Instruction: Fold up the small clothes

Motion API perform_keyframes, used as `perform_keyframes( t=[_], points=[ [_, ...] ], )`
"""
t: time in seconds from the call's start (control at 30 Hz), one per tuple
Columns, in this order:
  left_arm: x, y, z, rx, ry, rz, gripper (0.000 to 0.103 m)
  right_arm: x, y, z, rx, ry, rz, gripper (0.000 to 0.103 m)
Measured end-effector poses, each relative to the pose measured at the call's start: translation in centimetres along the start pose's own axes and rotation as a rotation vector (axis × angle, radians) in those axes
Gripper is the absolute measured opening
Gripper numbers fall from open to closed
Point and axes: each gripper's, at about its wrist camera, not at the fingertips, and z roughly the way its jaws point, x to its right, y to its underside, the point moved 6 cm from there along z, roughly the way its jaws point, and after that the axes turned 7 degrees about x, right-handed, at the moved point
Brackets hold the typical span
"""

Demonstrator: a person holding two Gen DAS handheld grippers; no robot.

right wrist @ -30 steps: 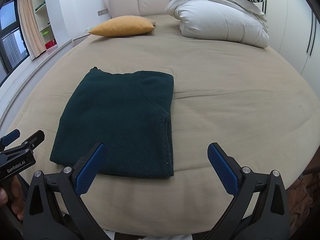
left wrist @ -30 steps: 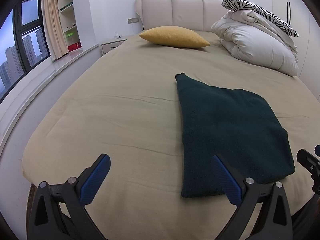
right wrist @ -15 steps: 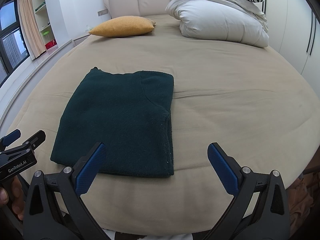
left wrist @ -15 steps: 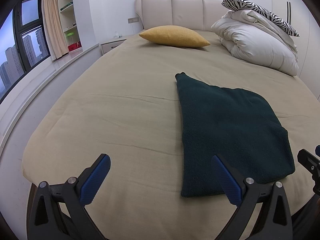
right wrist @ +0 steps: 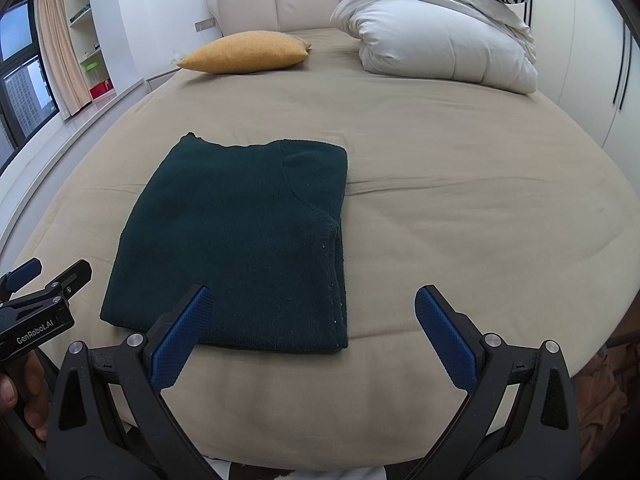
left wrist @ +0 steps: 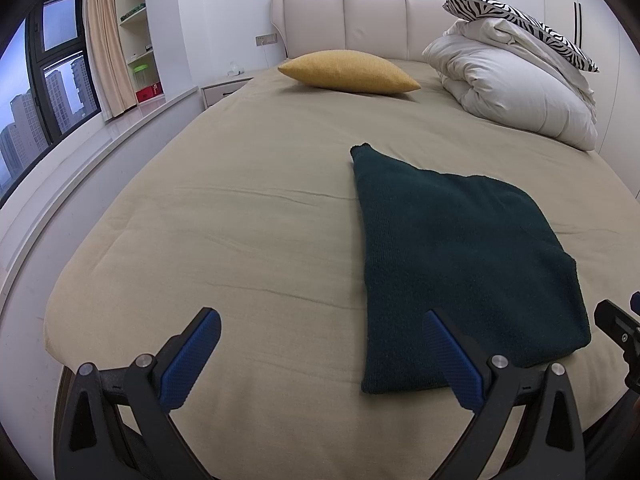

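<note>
A home bedroom: padded headboard (left wrist: 344, 20), bed (left wrist: 240, 208) (tan sheet), folded duvet (left wrist: 516, 88), curtained window (left wrist: 52, 80).

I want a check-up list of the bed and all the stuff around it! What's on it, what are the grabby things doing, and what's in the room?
Surface: beige bed, sheet mostly smooth with a few creases.
Job's things: dark green garment folded into a flat rectangle near the foot of the bed.
Clutter: yellow pillow, white duvet and zebra pillow stacked on it, all at the head end.
Grippers: left gripper and right gripper both open, empty, held above the bed's near edge.
Cables: nothing seen.
Surroundings: headboard, window, curtain, shelves.
</note>
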Motion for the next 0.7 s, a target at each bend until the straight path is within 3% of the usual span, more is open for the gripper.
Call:
perform_keyframes(
  t=[0.7],
  points=[
    [-0.18,0.25,0.05,-0.003,0.001,0.001,0.103,-0.40,0.50,-0.03,-0.002,-0.001,0.005,0.103]
  ],
)
